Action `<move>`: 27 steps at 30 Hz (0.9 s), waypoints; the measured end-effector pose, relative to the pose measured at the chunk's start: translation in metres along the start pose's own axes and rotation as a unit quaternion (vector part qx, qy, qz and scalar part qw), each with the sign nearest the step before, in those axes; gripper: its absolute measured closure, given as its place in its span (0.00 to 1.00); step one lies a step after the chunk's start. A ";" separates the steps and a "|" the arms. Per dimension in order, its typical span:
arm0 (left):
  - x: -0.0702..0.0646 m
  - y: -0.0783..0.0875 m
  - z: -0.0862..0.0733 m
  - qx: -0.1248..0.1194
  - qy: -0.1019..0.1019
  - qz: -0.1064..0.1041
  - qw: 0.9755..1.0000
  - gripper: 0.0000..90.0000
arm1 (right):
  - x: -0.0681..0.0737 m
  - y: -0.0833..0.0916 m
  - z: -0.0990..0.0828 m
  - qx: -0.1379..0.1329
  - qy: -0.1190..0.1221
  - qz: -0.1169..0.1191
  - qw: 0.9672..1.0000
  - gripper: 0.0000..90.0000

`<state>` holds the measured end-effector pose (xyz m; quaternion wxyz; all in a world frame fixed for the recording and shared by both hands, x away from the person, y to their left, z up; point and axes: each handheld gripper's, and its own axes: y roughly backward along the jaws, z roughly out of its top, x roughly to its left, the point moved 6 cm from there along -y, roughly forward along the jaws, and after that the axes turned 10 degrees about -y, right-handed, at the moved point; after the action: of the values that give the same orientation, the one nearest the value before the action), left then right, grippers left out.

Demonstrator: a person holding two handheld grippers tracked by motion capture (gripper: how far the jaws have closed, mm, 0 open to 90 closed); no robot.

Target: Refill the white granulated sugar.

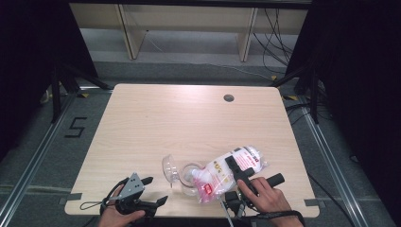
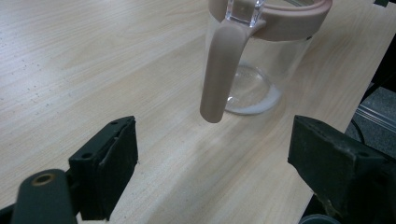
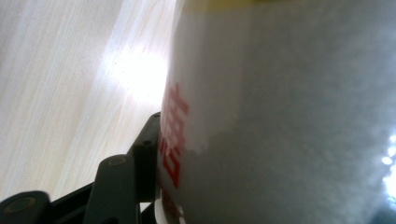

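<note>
The right gripper [image 1: 238, 171] is clamped on a clear bag [image 1: 228, 171] of white powder with red print, its jaws partly closed against the bag's sides, holding it tilted with its low end at the mouth of a glass jug [image 1: 185, 178] near the table's [image 1: 189, 118] 6 o'clock edge. The left gripper [image 1: 153, 190], at about 7 o'clock, has its jaws wide apart and empty, the jug's pink handle [image 2: 219, 70] straight ahead at 12 o'clock.

It looks like a lab: a bare wooden table [image 1: 189, 118] stands between black curtains [image 1: 359, 71], with floor rails [image 1: 331, 156], loose cables [image 1: 279, 33] and tape marks [image 1: 75, 127].
</note>
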<state>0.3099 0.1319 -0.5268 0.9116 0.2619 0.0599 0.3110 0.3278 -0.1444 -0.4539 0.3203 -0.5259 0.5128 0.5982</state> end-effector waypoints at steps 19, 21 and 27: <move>0.001 0.000 0.000 -0.003 -0.008 -0.002 1.000 0.17 | 0.000 0.002 0.000 0.009 0.030 -0.011 0.999 0.51; 0.001 0.000 0.001 -0.004 -0.008 -0.002 1.000 0.17 | -0.001 0.002 0.000 0.008 0.027 -0.012 1.000 0.51; 0.000 0.000 0.000 -0.001 -0.001 0.001 1.000 0.17 | -0.002 0.003 -0.003 0.017 0.030 -0.015 0.999 0.52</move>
<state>0.3098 0.1319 -0.5267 0.9115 0.2618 0.0579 0.3120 0.3266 -0.1480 -0.4504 0.3225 -0.5456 0.5245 0.5685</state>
